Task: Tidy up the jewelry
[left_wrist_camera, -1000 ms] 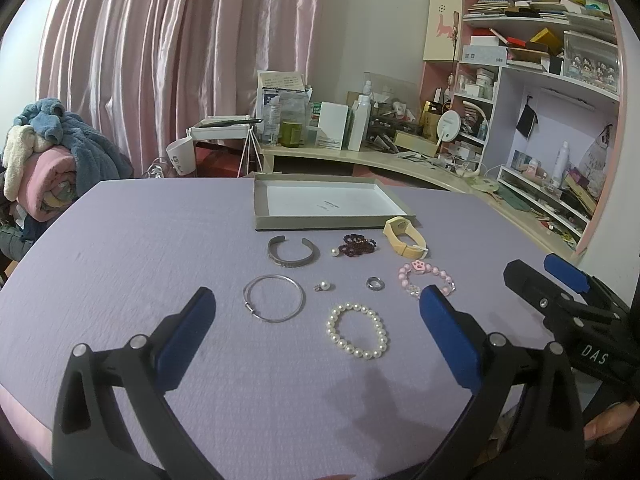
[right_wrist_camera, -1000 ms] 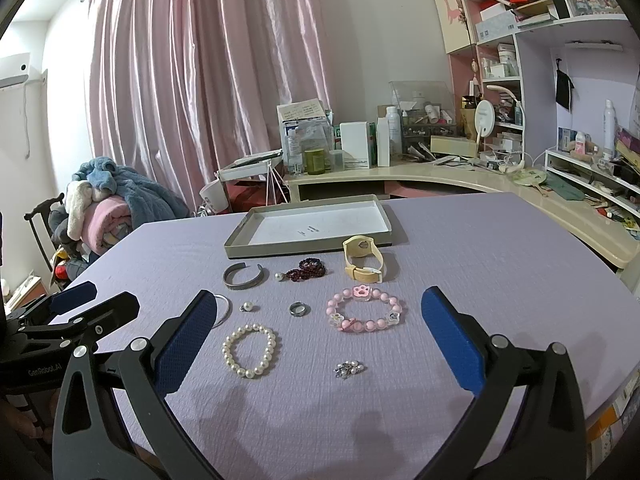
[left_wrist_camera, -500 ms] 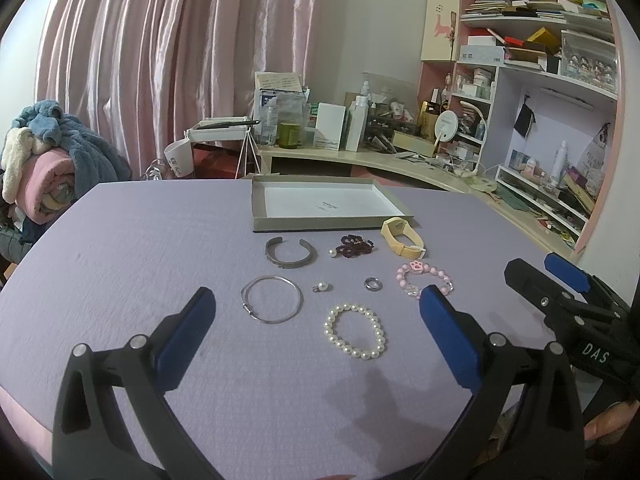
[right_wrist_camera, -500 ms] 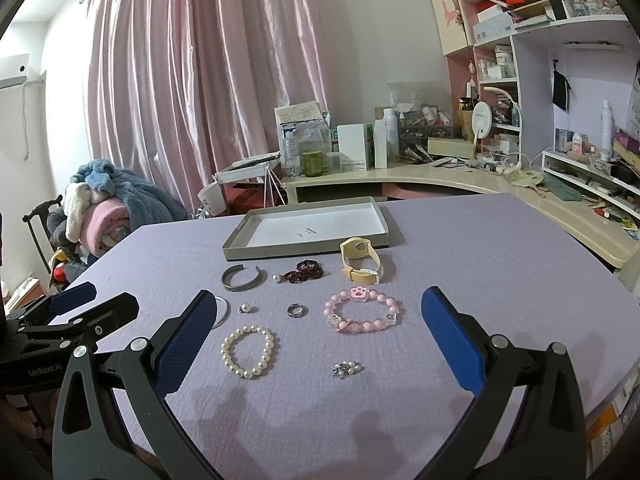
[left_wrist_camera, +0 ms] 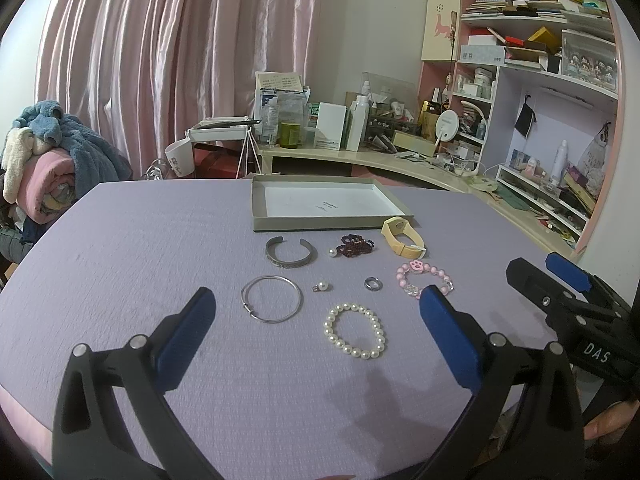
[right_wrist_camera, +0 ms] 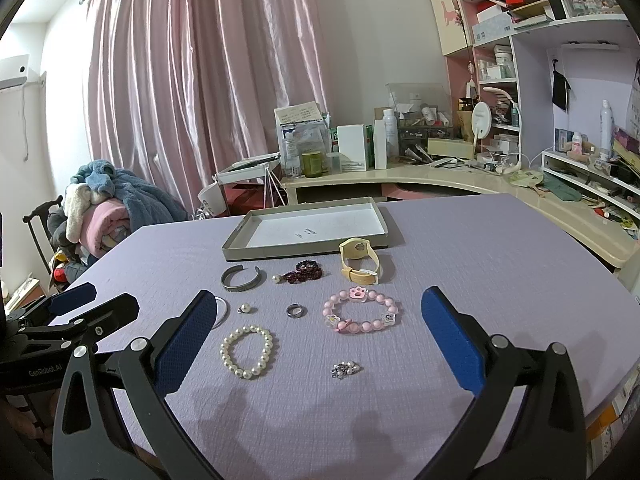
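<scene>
Jewelry lies spread on a purple table in front of a grey shallow tray (left_wrist_camera: 320, 225) (right_wrist_camera: 304, 250). A pearl bracelet (left_wrist_camera: 355, 335) (right_wrist_camera: 246, 351), a thin silver bangle (left_wrist_camera: 271, 298), a silver cuff (left_wrist_camera: 291, 252) (right_wrist_camera: 241, 277), a pink bead bracelet (left_wrist_camera: 424, 279) (right_wrist_camera: 360, 311), a yellow watch (left_wrist_camera: 402, 237) (right_wrist_camera: 359, 261), a dark red bead bracelet (left_wrist_camera: 354, 245) (right_wrist_camera: 304, 271), a ring (left_wrist_camera: 373, 283) (right_wrist_camera: 296, 311), a pearl pendant (left_wrist_camera: 321, 287) (right_wrist_camera: 245, 308) and a small charm (right_wrist_camera: 345, 369). My left gripper (left_wrist_camera: 316, 322) and right gripper (right_wrist_camera: 320, 324) are open, empty, held above the table's near side.
A pile of blankets (left_wrist_camera: 48, 160) sits on a chair at the left. A cluttered cream desk (right_wrist_camera: 420, 176) and shelves (left_wrist_camera: 540, 80) stand behind and to the right of the table. The table's right edge (right_wrist_camera: 624, 292) curves close to the desk.
Both grippers drifted slightly; the jewelry shifts a little in view. Nothing was picked up or moved.
</scene>
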Available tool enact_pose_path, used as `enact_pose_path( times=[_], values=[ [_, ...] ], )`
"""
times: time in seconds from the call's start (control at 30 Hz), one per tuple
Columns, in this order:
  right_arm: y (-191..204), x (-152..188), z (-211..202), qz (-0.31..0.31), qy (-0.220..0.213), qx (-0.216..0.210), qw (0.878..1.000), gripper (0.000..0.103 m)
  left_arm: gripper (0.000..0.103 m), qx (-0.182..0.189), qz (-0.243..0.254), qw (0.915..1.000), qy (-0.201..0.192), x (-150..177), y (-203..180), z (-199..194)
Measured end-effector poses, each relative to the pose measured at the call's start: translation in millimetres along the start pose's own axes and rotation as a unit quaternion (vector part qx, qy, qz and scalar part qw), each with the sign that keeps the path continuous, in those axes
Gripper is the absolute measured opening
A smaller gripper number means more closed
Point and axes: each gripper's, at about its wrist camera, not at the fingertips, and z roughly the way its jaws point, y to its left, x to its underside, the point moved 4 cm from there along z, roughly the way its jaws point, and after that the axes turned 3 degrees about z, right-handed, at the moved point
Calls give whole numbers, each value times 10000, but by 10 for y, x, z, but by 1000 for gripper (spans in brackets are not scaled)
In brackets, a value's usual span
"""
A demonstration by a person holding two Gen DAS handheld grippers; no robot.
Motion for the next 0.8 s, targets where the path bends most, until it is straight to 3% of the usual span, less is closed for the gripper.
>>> enact_pose_path(
  times=[0.8],
  values=[
    [-2, 5, 15, 10, 2, 2, 10000, 102, 101, -8, 4, 10000, 16, -1, 37, -1]
  ],
)
